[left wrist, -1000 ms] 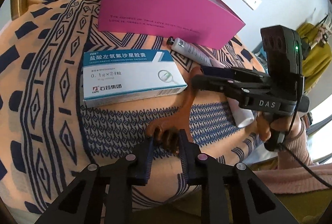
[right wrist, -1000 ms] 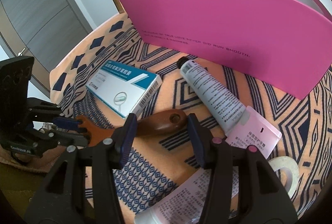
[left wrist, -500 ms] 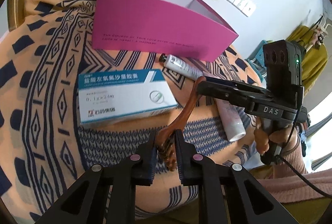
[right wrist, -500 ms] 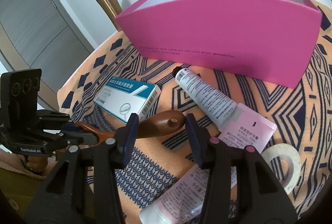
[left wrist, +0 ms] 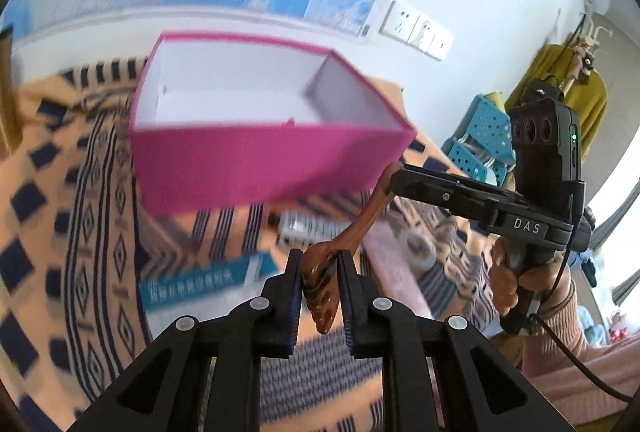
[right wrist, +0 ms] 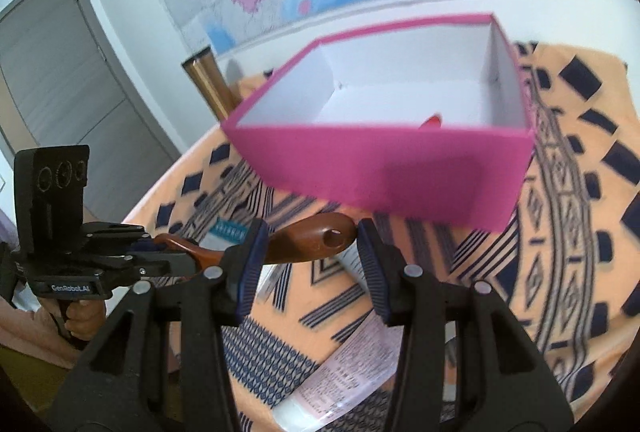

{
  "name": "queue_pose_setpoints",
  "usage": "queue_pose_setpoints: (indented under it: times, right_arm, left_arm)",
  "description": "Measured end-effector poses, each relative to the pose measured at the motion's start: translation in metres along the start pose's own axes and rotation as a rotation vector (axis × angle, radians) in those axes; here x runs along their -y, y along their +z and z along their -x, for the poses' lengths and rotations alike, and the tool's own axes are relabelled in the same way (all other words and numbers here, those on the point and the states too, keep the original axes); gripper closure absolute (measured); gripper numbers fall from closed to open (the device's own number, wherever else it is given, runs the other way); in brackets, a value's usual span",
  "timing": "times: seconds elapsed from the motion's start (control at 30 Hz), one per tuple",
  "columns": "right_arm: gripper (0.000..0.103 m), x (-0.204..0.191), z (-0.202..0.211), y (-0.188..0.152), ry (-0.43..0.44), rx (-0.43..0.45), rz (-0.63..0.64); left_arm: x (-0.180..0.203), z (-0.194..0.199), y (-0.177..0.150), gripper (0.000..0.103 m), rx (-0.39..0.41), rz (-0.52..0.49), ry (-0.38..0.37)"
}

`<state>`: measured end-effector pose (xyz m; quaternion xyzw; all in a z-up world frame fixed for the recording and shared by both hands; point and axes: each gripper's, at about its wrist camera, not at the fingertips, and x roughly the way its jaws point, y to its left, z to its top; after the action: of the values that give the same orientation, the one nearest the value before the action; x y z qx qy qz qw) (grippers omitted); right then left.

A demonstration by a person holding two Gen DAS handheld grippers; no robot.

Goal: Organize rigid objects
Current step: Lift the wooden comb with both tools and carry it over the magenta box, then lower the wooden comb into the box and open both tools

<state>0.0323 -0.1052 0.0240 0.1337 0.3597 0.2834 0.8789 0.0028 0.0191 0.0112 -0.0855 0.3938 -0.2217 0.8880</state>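
The left gripper (left wrist: pixel 319 272) has its ribbed black pads clamped on the toothed head of a glossy brown wooden comb (left wrist: pixel 352 232), which hangs clear above the cloth. The comb's curved handle runs up and to the right, its rounded end with a small drilled hole sitting between the fingers of the right gripper (right wrist: pixel 310 256). Those jaws stand wide apart; the handle end touches or nearly touches the left pad, with a gap to the right pad, so no firm grip shows there.

Beyond the comb sits a rectangular pink cardboard box (right wrist: pixel 384 172), matte magenta outside and plain white inside, open at the top; a small red item (right wrist: pixel 432 121) shows just over its front wall. The box rests on an orange woven tablecloth (right wrist: pixel 568 232) patterned with navy diamonds and stripes.

Under the comb lie a flat medicine carton (left wrist: pixel 192 286) with a teal band, a white squeeze tube (left wrist: pixel 308 228) and a pale pink soft tube (right wrist: pixel 352 360), all blurred. A bronze metal tumbler (right wrist: pixel 208 84) stands behind the box's left corner
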Motion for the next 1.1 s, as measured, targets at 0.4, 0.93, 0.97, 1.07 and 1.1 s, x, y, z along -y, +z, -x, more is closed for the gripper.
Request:
queue_pose_setpoints:
  times: [0.4, 0.93, 0.97, 1.07, 1.1]
  right_arm:
    - [0.054, 0.018, 0.026, 0.048, -0.032, 0.136, 0.002]
    - [0.054, 0.072, 0.007, 0.074, -0.111, 0.102, -0.089]
    - [0.054, 0.075, 0.005, 0.074, -0.114, 0.097, -0.096]
    - [0.053, 0.080, 0.002, 0.073, -0.126, 0.082, -0.104]
    - [0.053, 0.080, 0.001, 0.073, -0.134, 0.079, -0.102]
  left_arm:
    - [0.020, 0.008, 0.071, 0.086, 0.124, -0.137, 0.026]
    - [-0.002, -0.066, 0.128, 0.080, 0.054, -0.100, 0.026]
    - [-0.005, -0.071, 0.129, 0.080, 0.045, -0.095, 0.030]
    - [-0.012, -0.086, 0.128, 0.079, 0.006, -0.080, 0.043]
    - [-0.014, -0.091, 0.127, 0.079, -0.007, -0.077, 0.049]
